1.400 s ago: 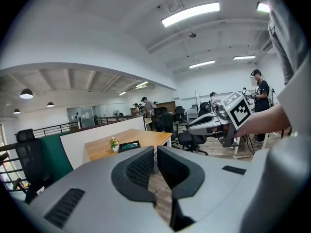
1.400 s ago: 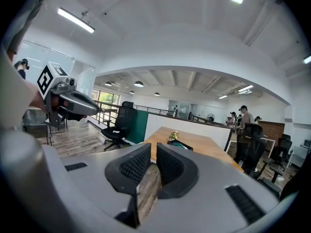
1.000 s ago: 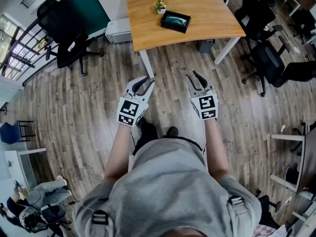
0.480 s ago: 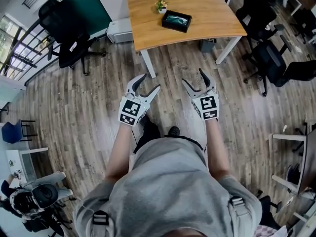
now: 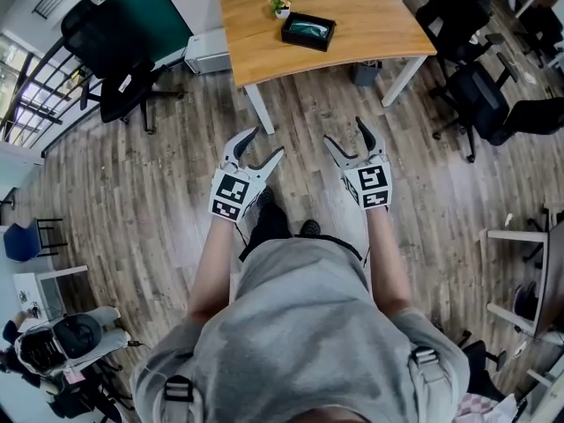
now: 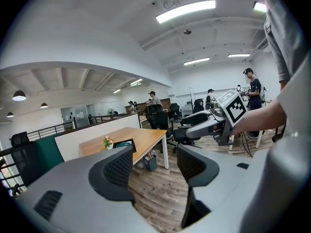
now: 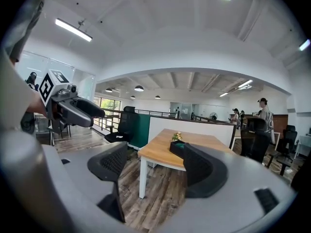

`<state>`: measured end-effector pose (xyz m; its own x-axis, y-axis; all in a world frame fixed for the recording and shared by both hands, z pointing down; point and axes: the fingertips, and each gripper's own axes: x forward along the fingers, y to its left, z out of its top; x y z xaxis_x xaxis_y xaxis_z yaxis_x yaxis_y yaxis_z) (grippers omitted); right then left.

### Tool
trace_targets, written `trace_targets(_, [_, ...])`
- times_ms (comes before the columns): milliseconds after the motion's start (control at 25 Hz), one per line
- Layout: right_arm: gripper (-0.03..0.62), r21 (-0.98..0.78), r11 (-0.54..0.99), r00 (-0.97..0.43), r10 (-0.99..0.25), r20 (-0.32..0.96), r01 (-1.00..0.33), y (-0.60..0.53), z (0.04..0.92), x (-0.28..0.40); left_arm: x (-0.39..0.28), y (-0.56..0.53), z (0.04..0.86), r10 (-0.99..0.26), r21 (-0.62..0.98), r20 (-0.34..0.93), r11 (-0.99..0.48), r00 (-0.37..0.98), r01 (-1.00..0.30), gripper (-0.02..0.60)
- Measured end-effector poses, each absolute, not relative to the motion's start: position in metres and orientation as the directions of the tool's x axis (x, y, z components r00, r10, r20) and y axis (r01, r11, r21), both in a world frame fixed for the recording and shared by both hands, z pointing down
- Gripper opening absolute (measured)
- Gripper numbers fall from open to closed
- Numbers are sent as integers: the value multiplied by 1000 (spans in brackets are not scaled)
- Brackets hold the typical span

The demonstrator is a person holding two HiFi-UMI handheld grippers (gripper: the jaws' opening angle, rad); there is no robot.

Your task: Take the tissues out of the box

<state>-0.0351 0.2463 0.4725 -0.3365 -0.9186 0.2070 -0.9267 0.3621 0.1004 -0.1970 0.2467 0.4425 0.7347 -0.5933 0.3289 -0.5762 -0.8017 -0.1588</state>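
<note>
The black tissue box [image 5: 308, 31], with a pale tissue showing in its top, sits on the wooden table [image 5: 370, 25] across the room; it also shows in the left gripper view [image 6: 125, 143] and the right gripper view [image 7: 177, 148]. My left gripper [image 5: 266, 142] and right gripper [image 5: 343, 131] are held side by side over the floor, well short of the table. Both have just been opening their jaws, which now stand wide with nothing between them. The dark ribbed pads [image 6: 119, 168] frame only floor and table.
A small potted plant [image 5: 280, 4] stands beside the box. Black office chairs stand left [image 5: 115, 60] and right [image 5: 480, 95] of the table, and a grey bin [image 5: 366, 73] is under it. A person [image 5: 62, 351] is at the lower left. Wooden floor lies between me and the table.
Both grippers' jaws spread from nearly shut to wide. The hands stayed roughly in place. The person at the lower left shifted about.
</note>
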Motion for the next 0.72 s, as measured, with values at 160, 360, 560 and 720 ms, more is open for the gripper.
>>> trace_targets(160, [357, 101, 361, -334, -918, 213, -927, 240, 474, -34, -195, 240, 444, -585, -144, 333, -806, 740, -573, 285])
trace_targets(360, [357, 109, 349, -320, -922, 218, -931, 228, 474, -32, -192, 223, 444, -578, -146, 323, -813, 749, -564, 285])
trace_targets(560, [357, 113, 339, -309, -925, 222, -934, 211, 471, -29, -189, 202, 440, -568, -138, 315, -820, 760, -556, 285])
trace_targets(720, [357, 114, 330, -298, -926, 233, -937, 190, 474, -28, -191, 179, 446, -559, -124, 322, -825, 764, -552, 285])
